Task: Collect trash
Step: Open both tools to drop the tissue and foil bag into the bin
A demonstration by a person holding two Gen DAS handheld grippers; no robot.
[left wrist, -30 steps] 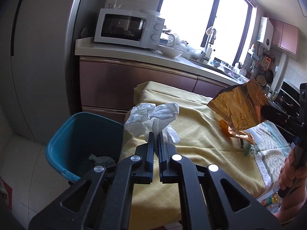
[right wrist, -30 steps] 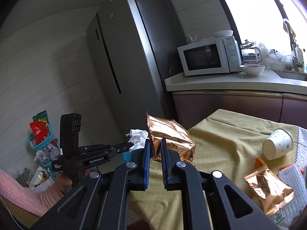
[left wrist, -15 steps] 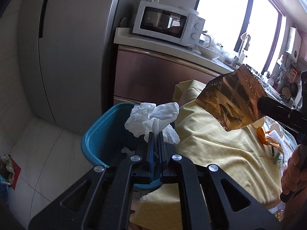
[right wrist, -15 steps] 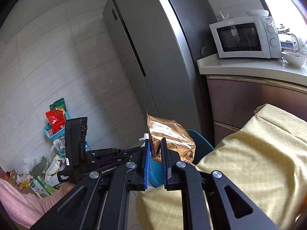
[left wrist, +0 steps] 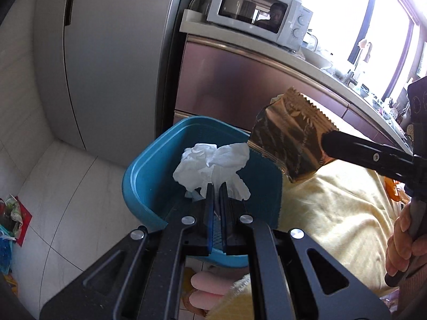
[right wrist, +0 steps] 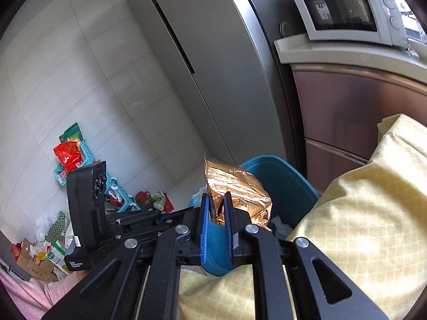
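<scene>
left hand-held gripper point(left wrist: 216, 188) clamped on crumpled tissue point(left wrist: 213, 165) above blue bin point(left wrist: 144, 186); right hand-held gripper point(right wrist: 216, 200) pinching foil bag point(right wrist: 234, 194) over bin rim beside table point(right wrist: 360, 226). risk: bag released early lands outside bin.

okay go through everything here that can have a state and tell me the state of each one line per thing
left gripper: shut on the crumpled tissue, held above the bin.
right gripper: shut on the gold snack bag, held at the bin's rim.
blue bin: upright, open-topped, some trash already inside.
microwave: door closed.
fridge: doors closed.
</scene>
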